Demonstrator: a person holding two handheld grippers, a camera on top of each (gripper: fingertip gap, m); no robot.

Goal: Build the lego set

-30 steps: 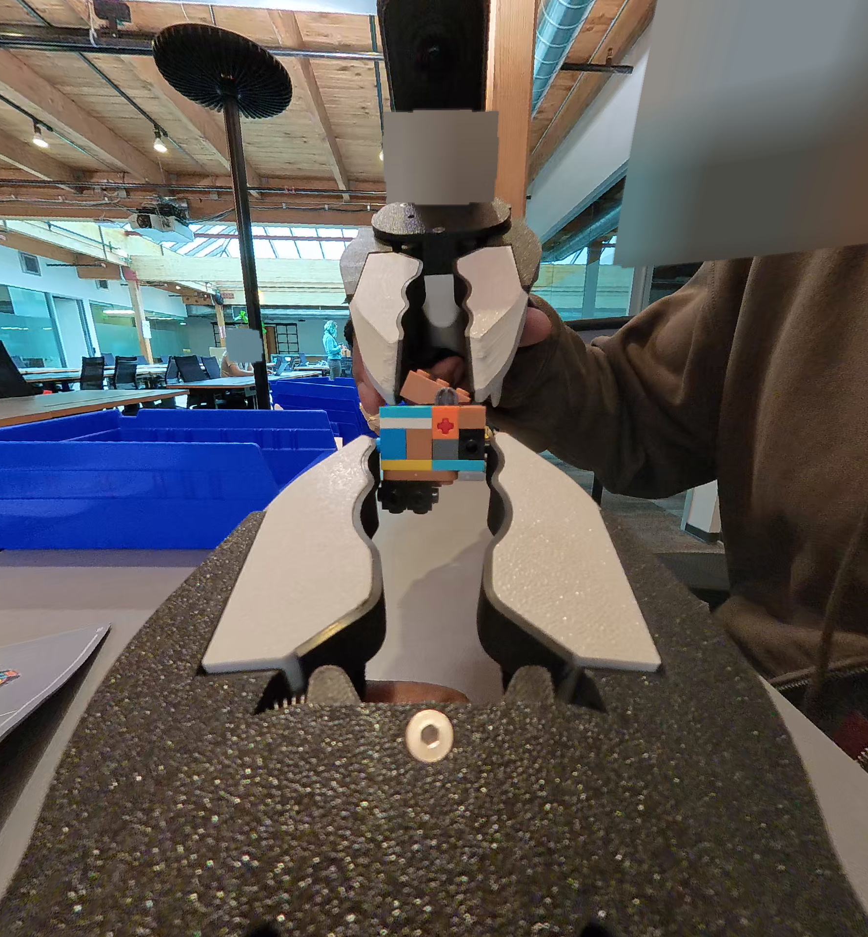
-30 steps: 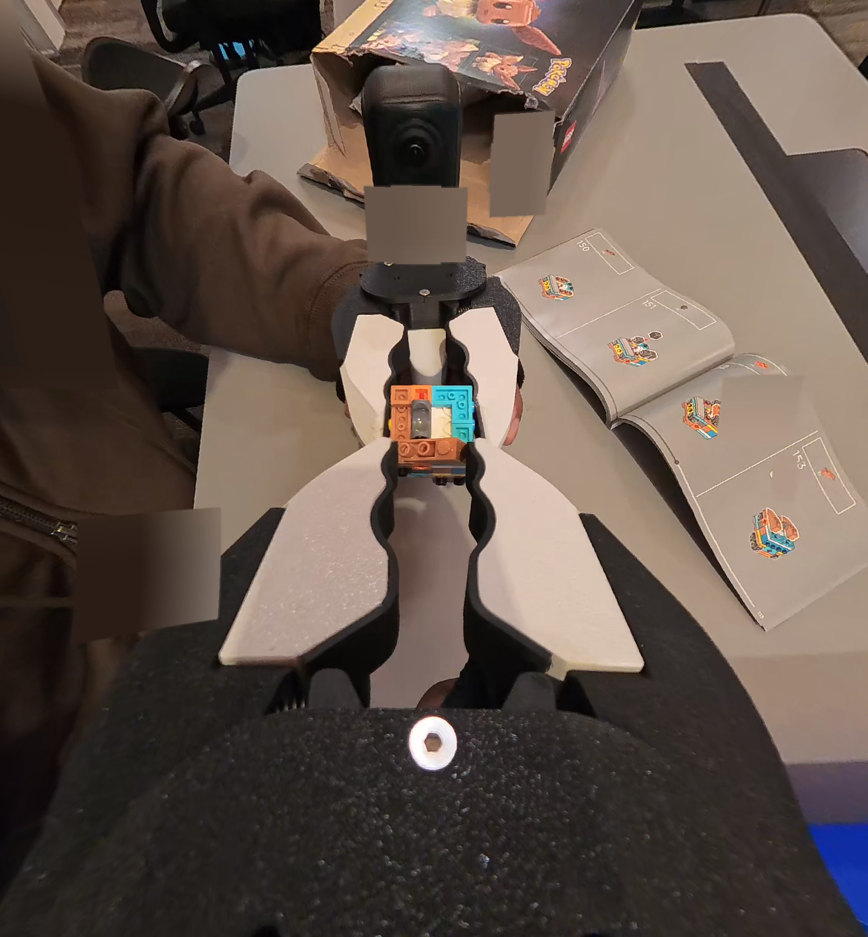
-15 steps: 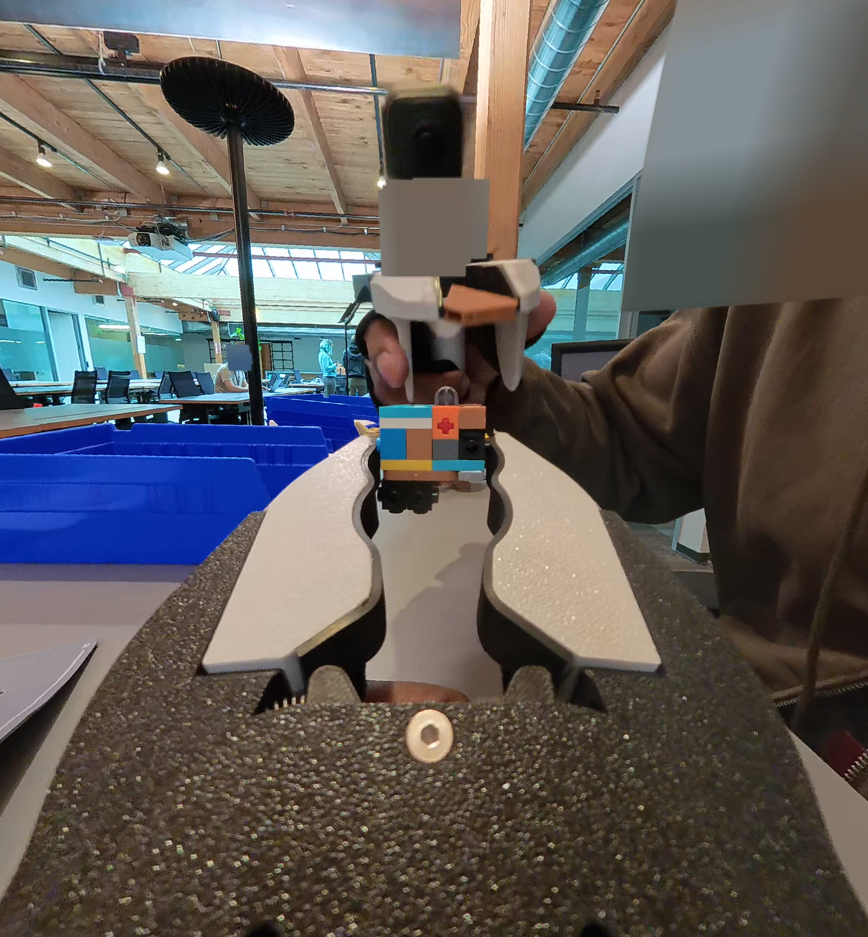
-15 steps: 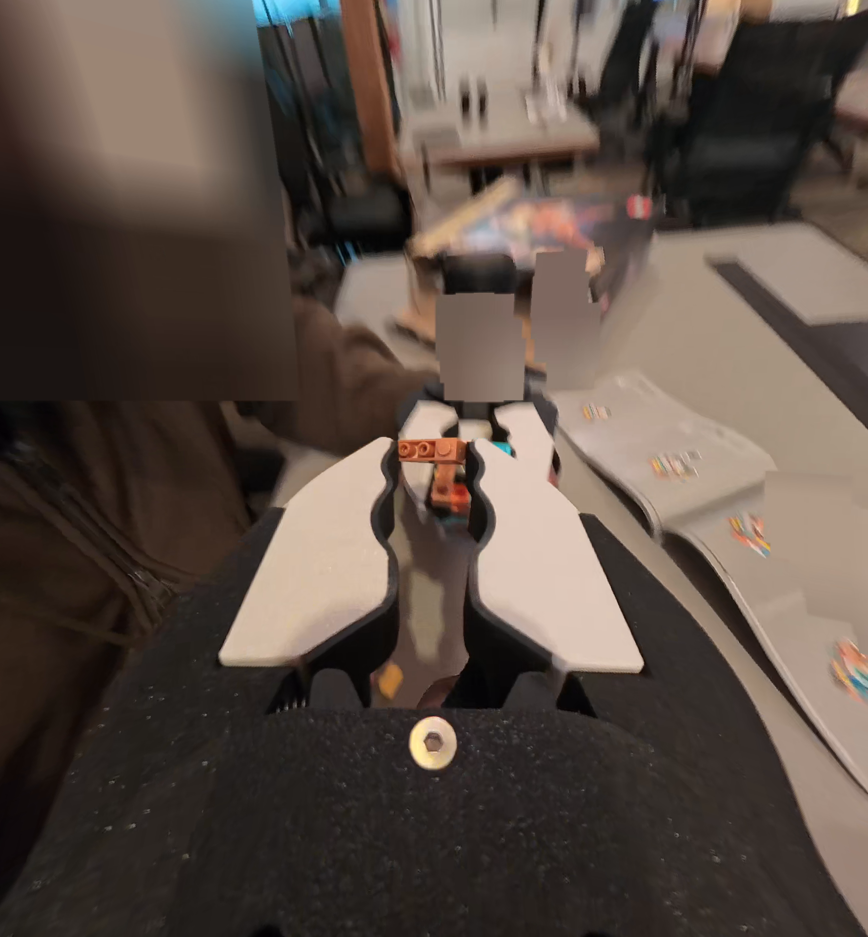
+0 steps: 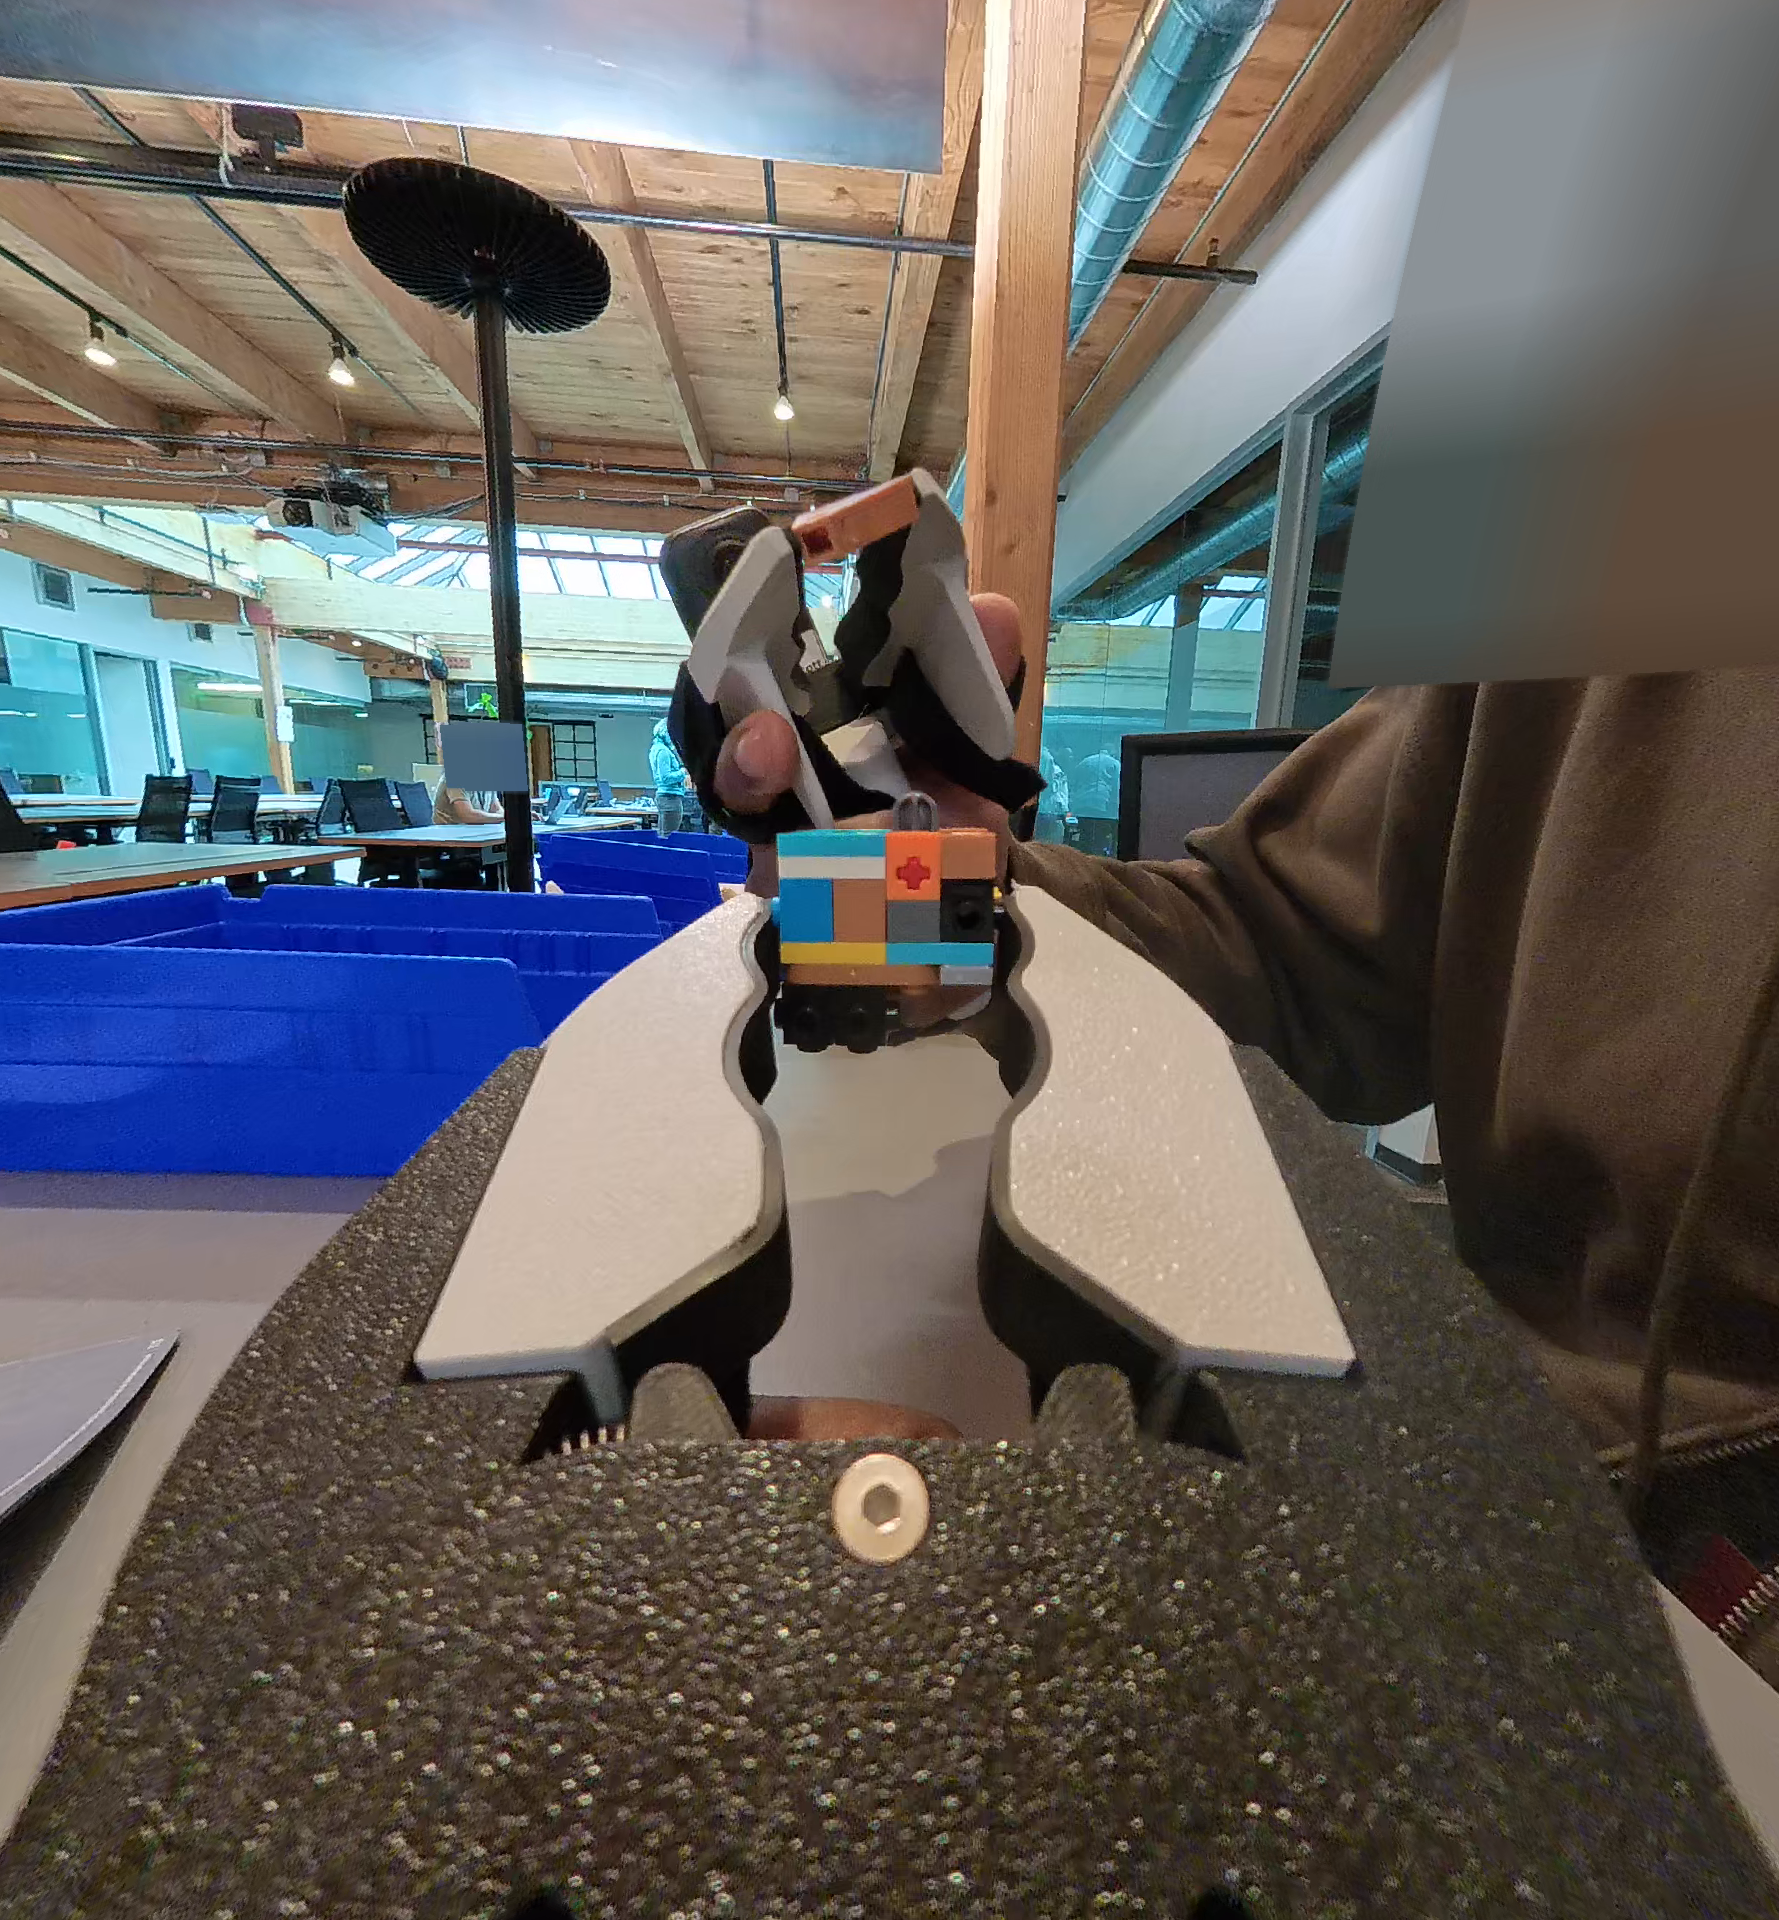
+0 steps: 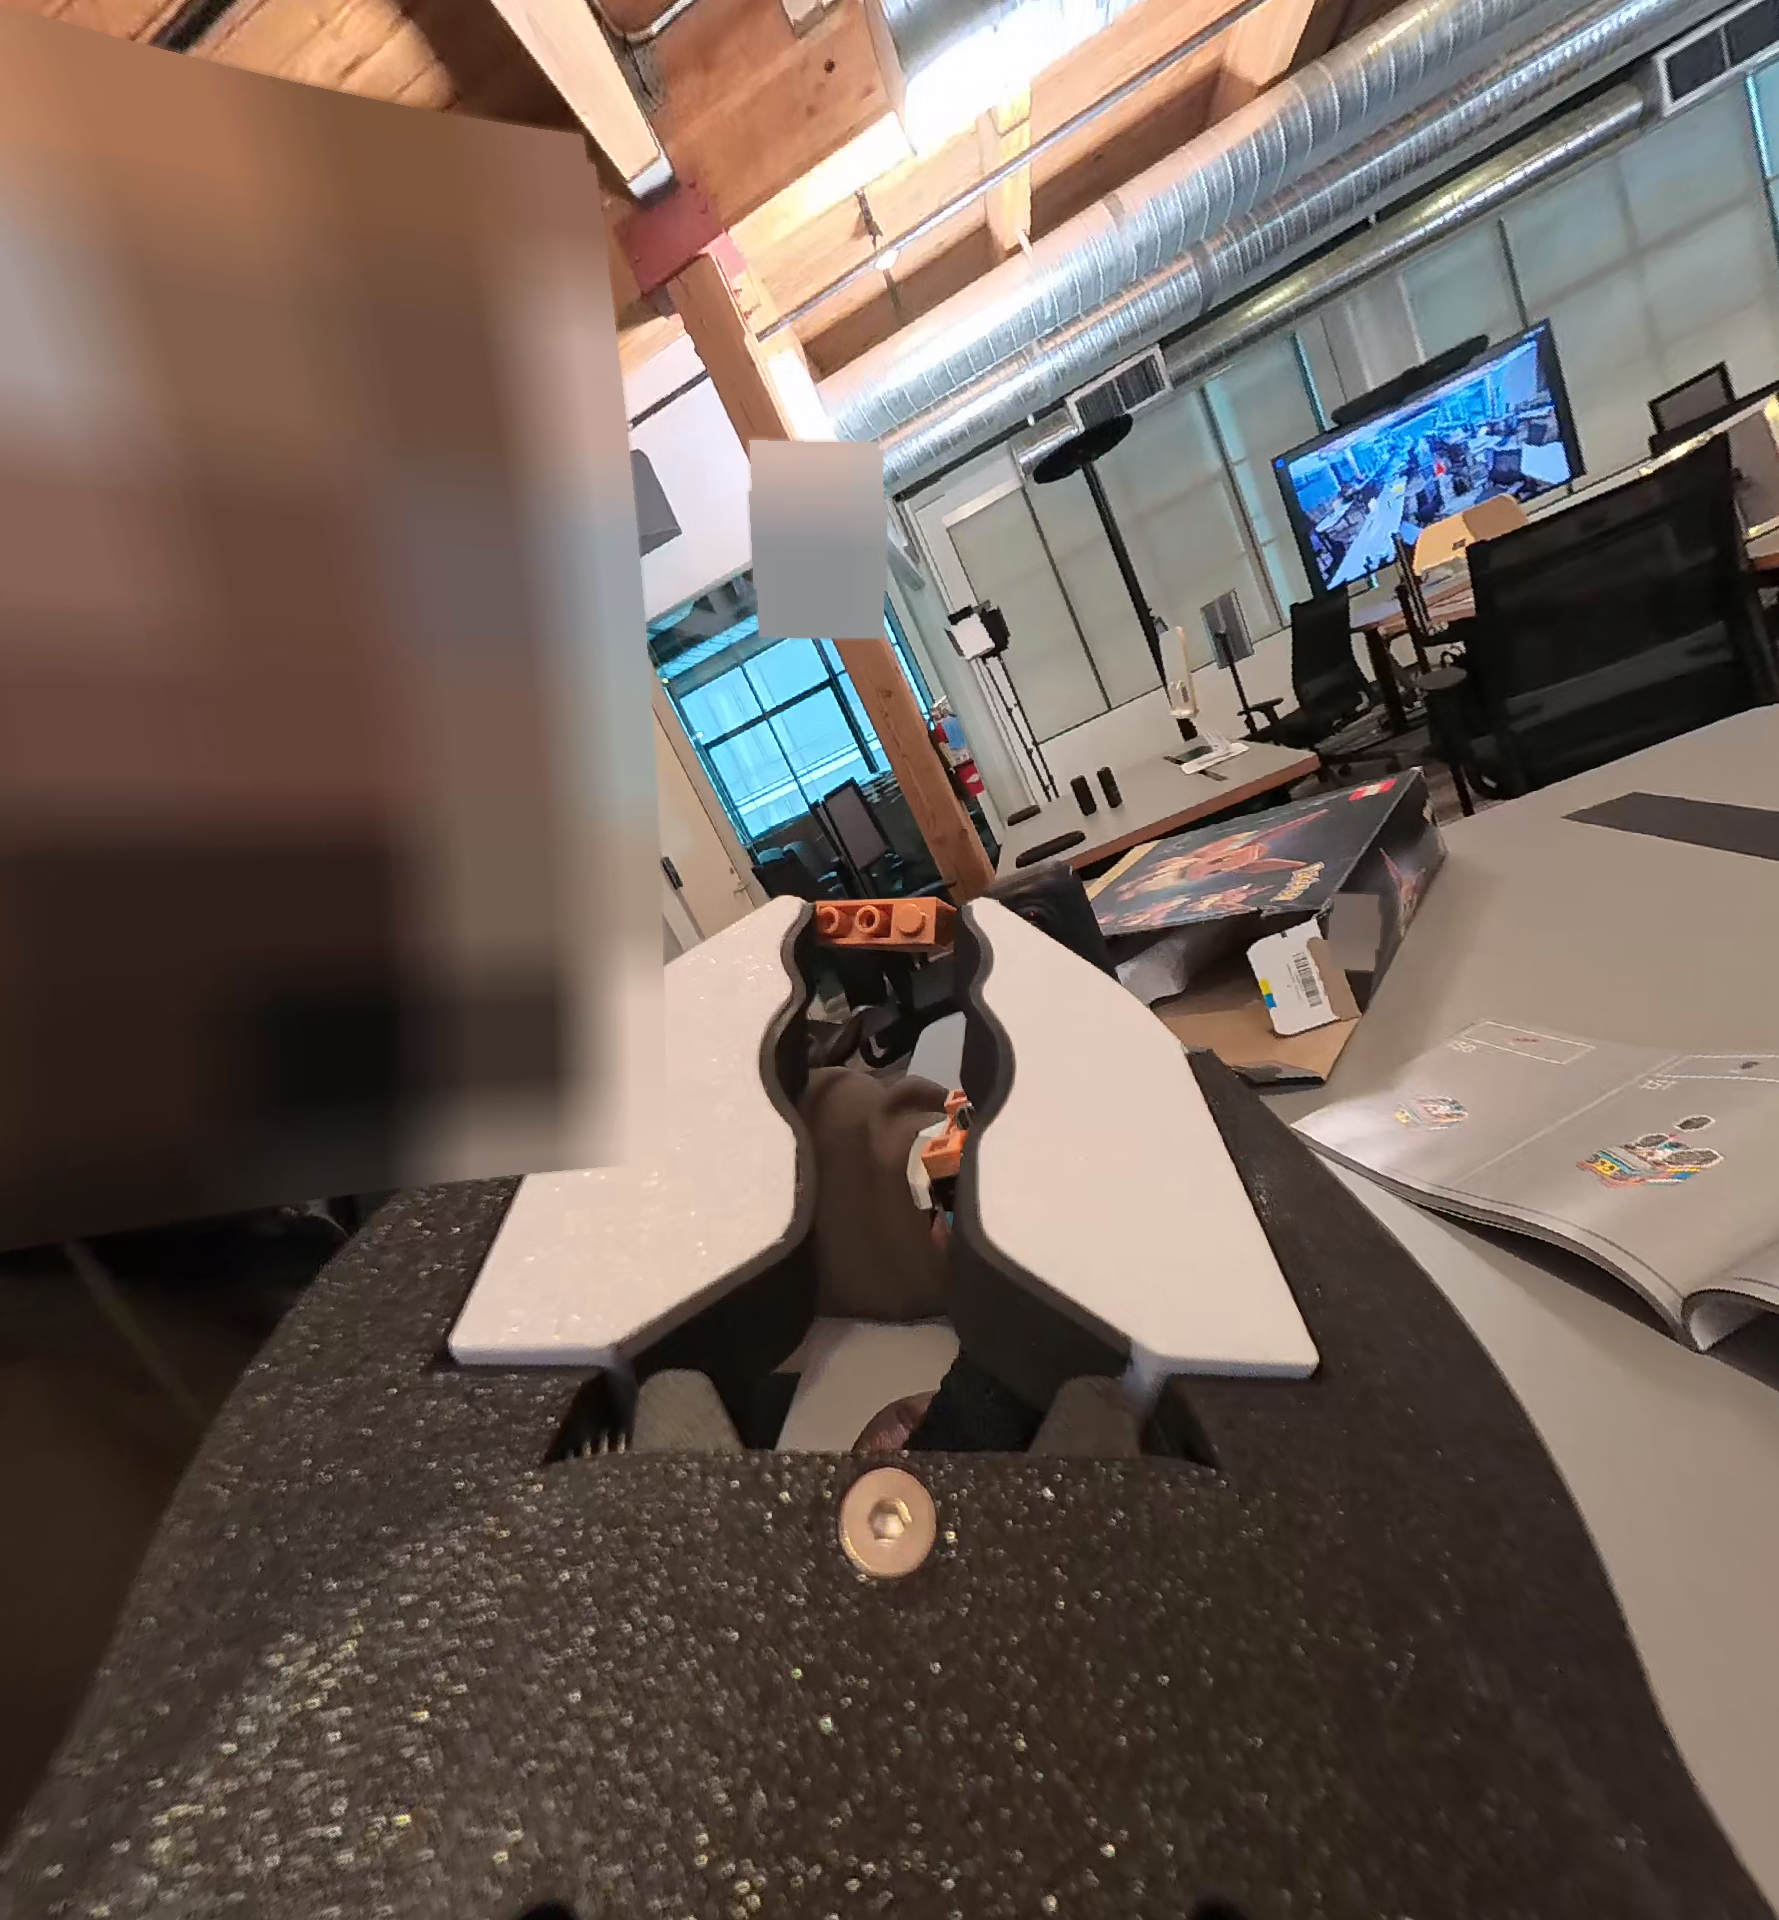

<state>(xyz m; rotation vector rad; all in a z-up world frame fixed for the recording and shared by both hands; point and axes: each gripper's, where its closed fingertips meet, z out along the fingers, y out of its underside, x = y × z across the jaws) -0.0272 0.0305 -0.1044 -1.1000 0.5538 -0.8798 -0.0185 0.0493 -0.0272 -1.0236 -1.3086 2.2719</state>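
Note:
My left gripper (image 5: 885, 925) is shut on a small multicoloured lego build (image 5: 885, 909) of blue, brown, orange, grey and black bricks, held upright above the grey table (image 5: 85, 1247). My right gripper (image 6: 883, 927) is shut on a thin orange-brown lego plate (image 6: 880, 925) held crosswise at its fingertips. In the left wrist view the right gripper (image 5: 864, 530) stands tilted upward behind and above the build, with the plate (image 5: 859, 517) at its tips, apart from the build. A bit of the build (image 6: 942, 1148) shows low between the right fingers.
Blue bins (image 5: 220, 1018) stand to the left. An open instruction booklet (image 6: 1591, 1164) and a torn dark lego box (image 6: 1269, 894) lie on the grey table (image 6: 1695, 790) to the right. The person's brown sleeve (image 5: 1487, 987) is at the right. Spacing between my two grippers at the tips: around 8 centimetres.
My right gripper lifted the orange-brown plate up off the build and tilted upward, away from it. My left gripper kept the build still.

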